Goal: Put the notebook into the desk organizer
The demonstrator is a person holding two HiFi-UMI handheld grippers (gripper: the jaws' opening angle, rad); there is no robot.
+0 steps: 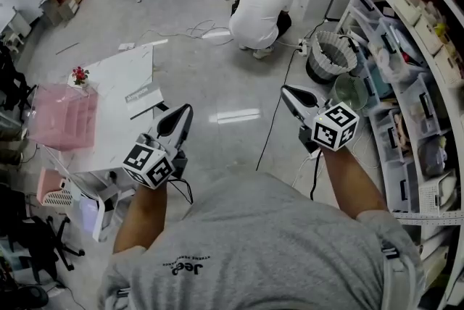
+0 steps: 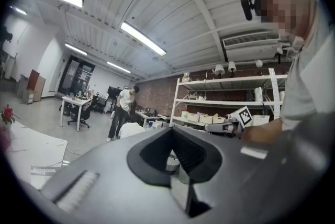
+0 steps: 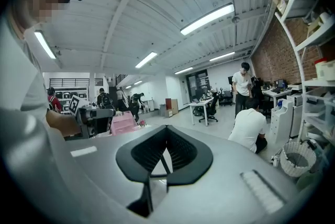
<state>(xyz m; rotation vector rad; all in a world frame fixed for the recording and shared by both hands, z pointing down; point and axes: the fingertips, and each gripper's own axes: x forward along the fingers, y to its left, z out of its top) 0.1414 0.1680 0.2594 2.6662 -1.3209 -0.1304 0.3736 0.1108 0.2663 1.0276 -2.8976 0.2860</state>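
Observation:
The notebook (image 1: 145,100) lies flat on the right part of a white table (image 1: 116,77), with its printed cover (image 2: 44,170) showing in the left gripper view. A pink translucent desk organizer (image 1: 64,116) stands at the table's left end, and it also shows in the right gripper view (image 3: 124,122). My left gripper (image 1: 185,110) hangs in the air just right of the table, its jaws together and empty. My right gripper (image 1: 286,90) is held over the floor farther right, shut on nothing. Both point roughly level, away from the notebook.
A small potted flower (image 1: 80,74) stands at the table's far corner. A person in a white shirt (image 1: 259,8) crouches on the floor ahead. Shelving with bins (image 1: 417,84) lines the right side, beside a wire basket (image 1: 332,55). A cable (image 1: 279,106) crosses the floor.

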